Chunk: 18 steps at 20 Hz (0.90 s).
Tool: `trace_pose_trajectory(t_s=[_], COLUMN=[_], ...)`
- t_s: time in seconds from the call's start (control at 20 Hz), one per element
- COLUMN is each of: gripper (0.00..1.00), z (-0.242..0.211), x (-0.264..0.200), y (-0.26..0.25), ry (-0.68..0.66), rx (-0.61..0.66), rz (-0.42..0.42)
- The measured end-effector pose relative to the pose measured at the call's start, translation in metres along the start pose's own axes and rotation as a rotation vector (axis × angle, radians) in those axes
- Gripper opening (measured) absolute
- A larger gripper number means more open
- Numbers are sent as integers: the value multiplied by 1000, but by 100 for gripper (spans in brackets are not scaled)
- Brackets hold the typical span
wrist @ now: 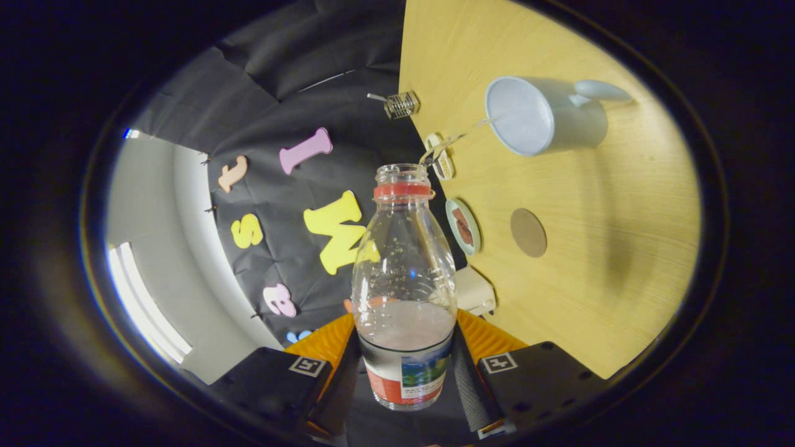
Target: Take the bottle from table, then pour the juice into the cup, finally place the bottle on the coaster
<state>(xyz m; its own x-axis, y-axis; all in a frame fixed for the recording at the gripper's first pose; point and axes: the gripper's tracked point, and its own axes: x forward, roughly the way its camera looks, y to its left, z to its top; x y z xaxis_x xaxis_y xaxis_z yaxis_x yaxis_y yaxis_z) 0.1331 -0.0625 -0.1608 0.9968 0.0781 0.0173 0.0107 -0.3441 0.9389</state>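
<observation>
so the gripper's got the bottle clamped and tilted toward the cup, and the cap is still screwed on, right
Not quite: the cap is off. In the gripper view the bottle has an open mouth above its red neck ring, and a thin stream runs from it toward the cup. The rest holds: the gripper is shut on the bottle, which is tilted toward the cup.

The scene is evenly and brightly lit. Soft shadows are cast across the wooden table point(590, 261) beside the cup point(546, 115). Glints are seen on the clear bottle point(404, 273). Edges are bent and darkened by fisheye distortion.
</observation>
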Motion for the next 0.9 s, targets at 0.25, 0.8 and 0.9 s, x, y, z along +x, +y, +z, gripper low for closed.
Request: trace_pose_trajectory(t_s=[0.25, 0.8, 0.9], gripper=[76, 76, 76], z=[0, -5, -6], x=[-2, -2, -3], y=[8, 18, 20], ry=[5, 8, 10], rx=[29, 107, 128], rz=[14, 17, 18])
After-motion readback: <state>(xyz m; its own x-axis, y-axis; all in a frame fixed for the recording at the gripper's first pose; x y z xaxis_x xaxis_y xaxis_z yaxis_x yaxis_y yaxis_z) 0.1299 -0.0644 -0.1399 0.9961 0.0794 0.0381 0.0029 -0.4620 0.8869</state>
